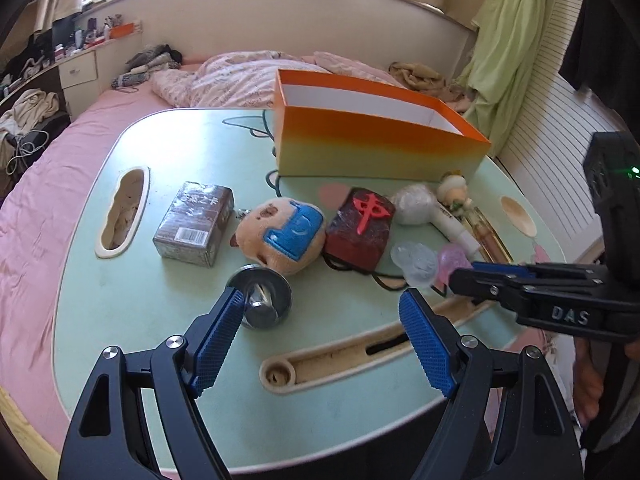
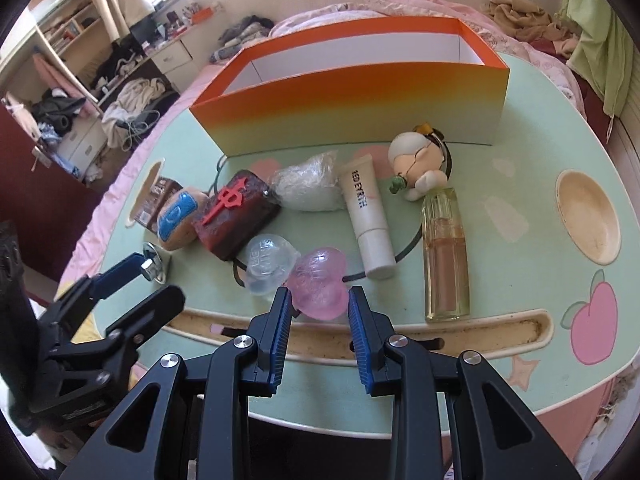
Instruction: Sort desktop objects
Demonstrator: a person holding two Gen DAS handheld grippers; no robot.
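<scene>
My left gripper (image 1: 322, 300) is open wide above the near table. A metal disc weight (image 1: 260, 292) lies by its left fingertip. Beyond sit a brown packet (image 1: 196, 224), a plush head (image 1: 284, 236) and a red mahjong block (image 1: 360, 224). My right gripper (image 2: 319, 294) has its jaws narrowly parted, tips flanking the near edge of a pink heart (image 2: 318, 284); no grip shows. A clear heart (image 2: 268, 264) lies just to the left. A white tube (image 2: 370, 224), a perfume bottle (image 2: 444, 252), a figurine (image 2: 416, 160) and a wrapped white lump (image 2: 308, 188) lie behind. The orange box (image 2: 360, 108) stands open at the back.
The green lap table (image 2: 520, 184) has a cup hollow (image 2: 588, 216) at the right, a long groove (image 2: 500, 328) along its near edge and a slot (image 1: 124, 212) at the left. A black cord (image 2: 408, 252) runs under the items. Pink bedding surrounds the table.
</scene>
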